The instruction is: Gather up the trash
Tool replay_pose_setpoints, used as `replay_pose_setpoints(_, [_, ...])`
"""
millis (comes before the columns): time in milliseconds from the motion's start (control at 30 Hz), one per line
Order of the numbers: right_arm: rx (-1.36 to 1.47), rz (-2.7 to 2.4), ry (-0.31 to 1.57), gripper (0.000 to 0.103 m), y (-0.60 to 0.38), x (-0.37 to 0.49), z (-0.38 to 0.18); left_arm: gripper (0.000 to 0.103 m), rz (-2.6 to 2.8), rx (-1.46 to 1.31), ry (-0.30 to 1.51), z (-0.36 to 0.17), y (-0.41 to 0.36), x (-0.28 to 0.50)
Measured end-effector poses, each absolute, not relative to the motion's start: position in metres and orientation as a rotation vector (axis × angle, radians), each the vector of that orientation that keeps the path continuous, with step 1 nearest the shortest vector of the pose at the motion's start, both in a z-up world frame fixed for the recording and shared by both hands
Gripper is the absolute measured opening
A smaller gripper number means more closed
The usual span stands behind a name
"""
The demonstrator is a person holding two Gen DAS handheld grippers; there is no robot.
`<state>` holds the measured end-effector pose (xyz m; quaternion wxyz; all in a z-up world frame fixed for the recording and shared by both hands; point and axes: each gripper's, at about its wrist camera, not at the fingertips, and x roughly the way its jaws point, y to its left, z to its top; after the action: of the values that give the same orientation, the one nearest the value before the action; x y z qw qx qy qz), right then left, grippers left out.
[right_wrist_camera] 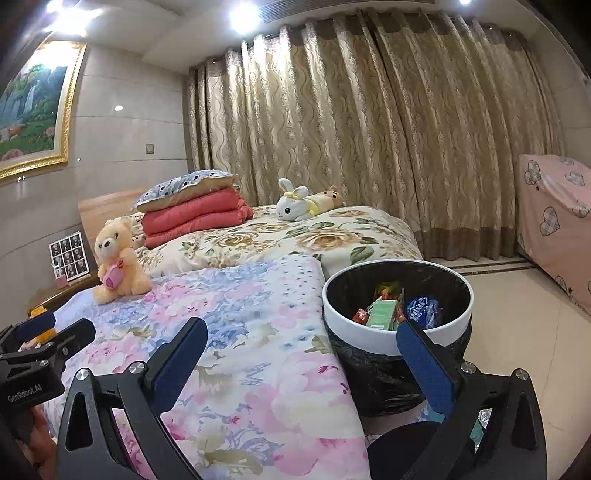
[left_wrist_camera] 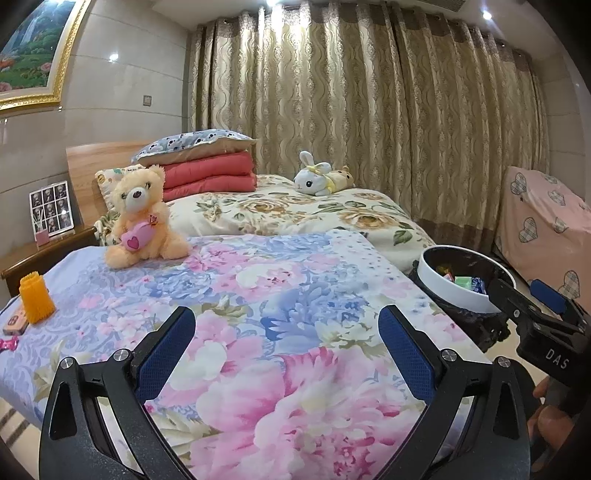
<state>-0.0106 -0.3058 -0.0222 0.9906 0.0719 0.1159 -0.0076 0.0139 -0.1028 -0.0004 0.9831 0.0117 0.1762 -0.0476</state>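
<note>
Bin (right_wrist_camera: 397,334) touching bed edge (right_wrist_camera: 332,369); both tools gaping, empty.

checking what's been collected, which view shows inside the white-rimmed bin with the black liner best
The right wrist view: the white-rimmed bin with the black liner sits close, its mouth open to the camera, wrappers visible inside. The left wrist view shows the bin smaller, at the right edge, partly behind the right gripper.

Warm, evenly lit room, sharp focus

Ceiling spotlights (right_wrist_camera: 243,16) flare white; wall tiles (left_wrist_camera: 114,57) catch glare; fisheye bends edges, corners go black.
</note>
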Motion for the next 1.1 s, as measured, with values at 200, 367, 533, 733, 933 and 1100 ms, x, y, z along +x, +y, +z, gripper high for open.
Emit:
replay_pose_setpoints(200, [0.134,-0.014,0.224,0.103,-0.3044,-0.0116,-0.0212,0.102,-0.092,0.021,0.354,-0.0004,-0.1015,0.0140])
replay_pose_setpoints(367, [0.133,-0.014,0.220,0.103,-0.3044,-0.0115,-0.0206,0.102,-0.090,0.022,0.351,0.0001,-0.1006,0.0128])
replay_pose_setpoints(533, [0.134,-0.009,0.220,0.103,-0.3044,-0.0118,-0.0199,0.102,-0.089,0.012,0.347,0.0005,-0.0991,0.0120])
replay_pose_setpoints(733, [0.131,0.000,0.221,0.103,-0.3013,-0.0119,-0.0187,0.102,-0.088,0.009,0.348,0.0003,-0.0985,0.0115])
replay_pose_setpoints(933, [0.137,0.006,0.224,0.103,-0.3007,-0.0119,-0.0185,0.102,-0.094,0.001,0.352,-0.0013,-0.0982,0.0107])
replay_pose_setpoints(1100, [0.136,0.010,0.227,0.103,-0.2999,-0.0114,-0.0183,0.102,-0.093,0.003,0.352,-0.0015,-0.0985,0.0102])
